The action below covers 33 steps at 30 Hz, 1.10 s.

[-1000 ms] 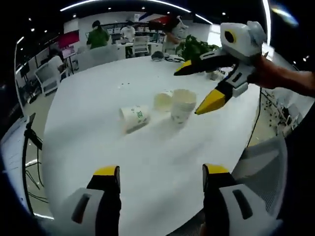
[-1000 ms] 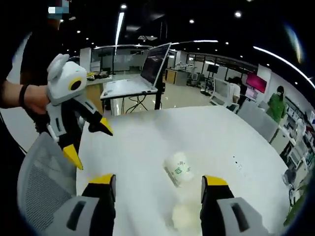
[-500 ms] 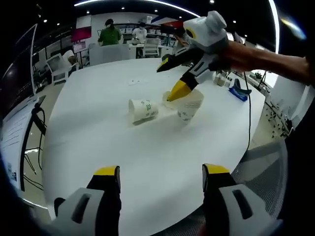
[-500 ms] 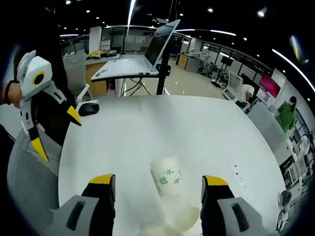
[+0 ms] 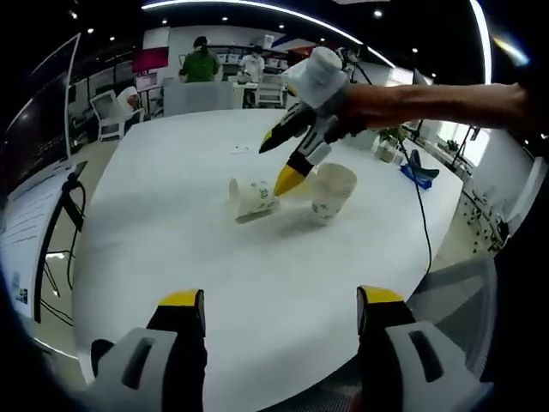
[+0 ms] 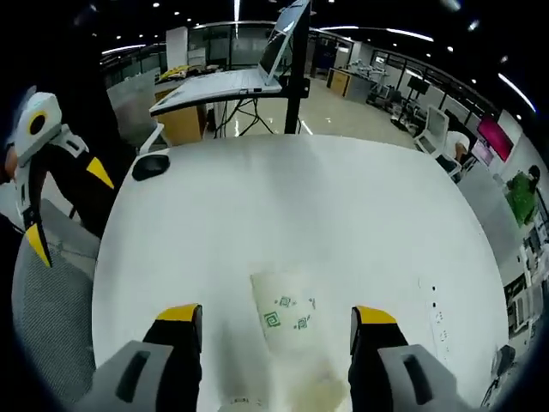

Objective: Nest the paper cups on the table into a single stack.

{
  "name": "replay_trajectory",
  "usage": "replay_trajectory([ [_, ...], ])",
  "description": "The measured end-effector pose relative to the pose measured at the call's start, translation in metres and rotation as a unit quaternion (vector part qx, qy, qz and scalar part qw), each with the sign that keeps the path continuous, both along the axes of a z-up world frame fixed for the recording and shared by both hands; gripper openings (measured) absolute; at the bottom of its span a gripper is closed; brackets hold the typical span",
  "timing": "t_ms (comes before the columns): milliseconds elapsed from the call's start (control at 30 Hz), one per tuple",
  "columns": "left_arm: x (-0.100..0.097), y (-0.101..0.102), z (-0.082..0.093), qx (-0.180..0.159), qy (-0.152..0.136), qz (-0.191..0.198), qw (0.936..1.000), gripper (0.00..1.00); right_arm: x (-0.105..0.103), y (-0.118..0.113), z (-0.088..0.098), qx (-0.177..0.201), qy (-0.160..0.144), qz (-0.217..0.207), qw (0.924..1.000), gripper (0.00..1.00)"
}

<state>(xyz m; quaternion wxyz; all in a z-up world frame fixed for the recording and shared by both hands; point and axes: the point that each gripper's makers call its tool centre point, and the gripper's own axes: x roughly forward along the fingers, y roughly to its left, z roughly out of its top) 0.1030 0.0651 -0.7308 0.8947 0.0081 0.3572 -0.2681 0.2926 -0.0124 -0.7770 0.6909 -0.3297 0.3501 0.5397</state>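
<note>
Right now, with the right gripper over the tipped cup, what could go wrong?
The tipped paper cup lies on its side, so the open right gripper may roll it away. The upright paper cup stands close beside it and could be knocked over. Squeezing may crush the thin paper.

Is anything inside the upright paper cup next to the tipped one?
The upright white paper cup shows only its rim and outer wall; its inside is hidden. The tipped printed paper cup lies beside it, under the right claw.
</note>
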Motion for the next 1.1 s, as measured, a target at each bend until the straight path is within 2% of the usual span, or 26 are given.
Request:
replay_trajectory([
  [67,0.0,0.0,0.0,0.0,-0.001,-0.001,1.0,0.7,0.001,0.002,-0.01,-0.009,0.008,0.003,0.9999,0.7],
  [333,-0.001,0.002,0.001,0.001,-0.001,-0.001,1.0,0.69,0.0,0.005,-0.022,-0.026,0.016,0.003,0.9995,0.68],
  [433,-0.005,0.001,0.004,0.0,0.001,0.0,1.0,0.69,0.003,0.008,-0.037,-0.04,0.026,0.004,0.9989,0.67],
  [700,-0.006,-0.001,0.008,-0.013,0.002,0.009,0.9999,0.68,0.008,0.004,-0.062,-0.1,0.001,0.047,0.9939,0.59],
  [767,-0.006,-0.001,0.009,-0.014,0.001,0.01,0.9998,0.68,0.002,0.003,-0.065,-0.108,0.002,0.057,0.9925,0.5],
  [833,-0.005,0.0,0.01,-0.016,0.0,0.014,0.9998,0.68,-0.004,0.002,-0.066,-0.114,0.001,0.069,0.9911,0.36],
  [933,-0.005,0.001,0.01,-0.018,0.0,0.018,0.9997,0.67,-0.01,0.003,-0.061,-0.116,-0.005,0.074,0.9905,0.36],
  [1000,-0.006,0.002,0.008,-0.015,0.002,0.018,0.9997,0.67,-0.023,0.003,-0.054,-0.107,0.002,0.076,0.9913,0.36],
  [1100,-0.006,0.003,0.006,-0.015,0.004,0.02,0.9997,0.67,-0.018,0.004,-0.052,-0.102,-0.002,0.079,0.9917,0.36],
])
